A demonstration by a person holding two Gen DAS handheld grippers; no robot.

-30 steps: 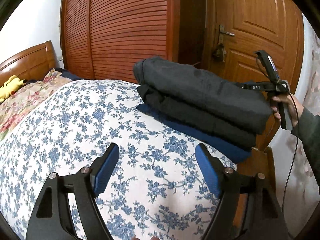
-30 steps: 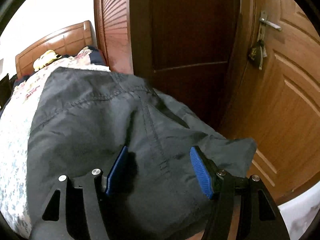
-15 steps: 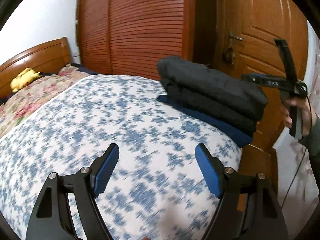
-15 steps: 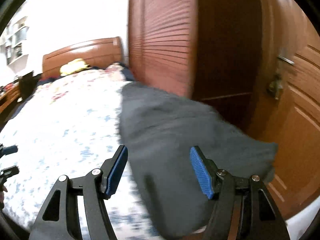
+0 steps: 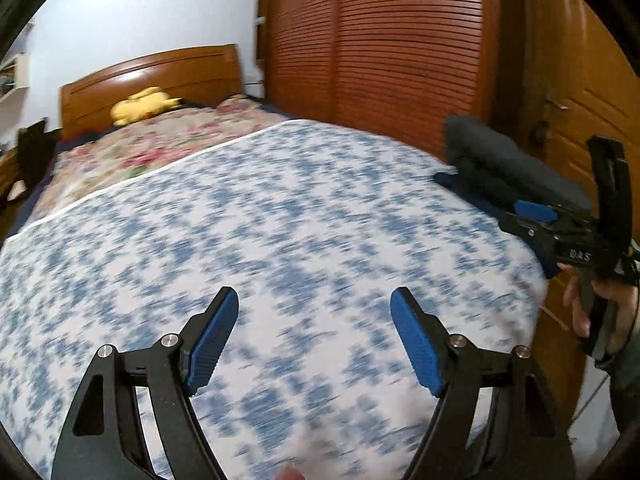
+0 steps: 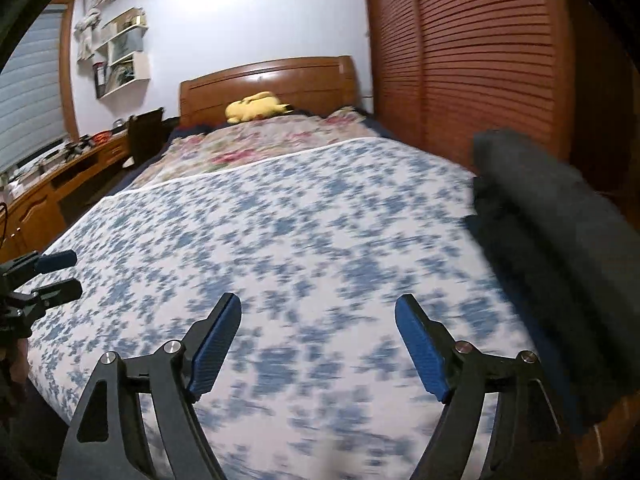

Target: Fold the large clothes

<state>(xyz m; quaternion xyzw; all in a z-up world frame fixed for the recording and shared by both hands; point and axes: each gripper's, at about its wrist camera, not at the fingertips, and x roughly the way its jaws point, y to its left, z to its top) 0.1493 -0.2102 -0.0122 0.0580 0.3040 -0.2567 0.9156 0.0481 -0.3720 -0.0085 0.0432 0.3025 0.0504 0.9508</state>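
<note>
A stack of folded dark grey clothes over a blue garment lies on the bed's right corner, and in the right wrist view the stack fills the right side. My left gripper hangs open over the blue-flowered sheet with nothing between its fingers. My right gripper is over the same sheet, left of the stack, jaws opening and empty. In the left wrist view a hand holds the right gripper beside the stack. The left gripper shows at the right wrist view's left edge.
A pink-flowered quilt and a yellow plush toy lie by the wooden headboard. A louvred wardrobe runs along the bed's right side, with a wooden door past it. A desk and shelves stand on the left.
Both views have swung left, from the stack to the open sheet. My right gripper has come off the dark folded clothes, which stay on the corner, and its jaws stand wider.
</note>
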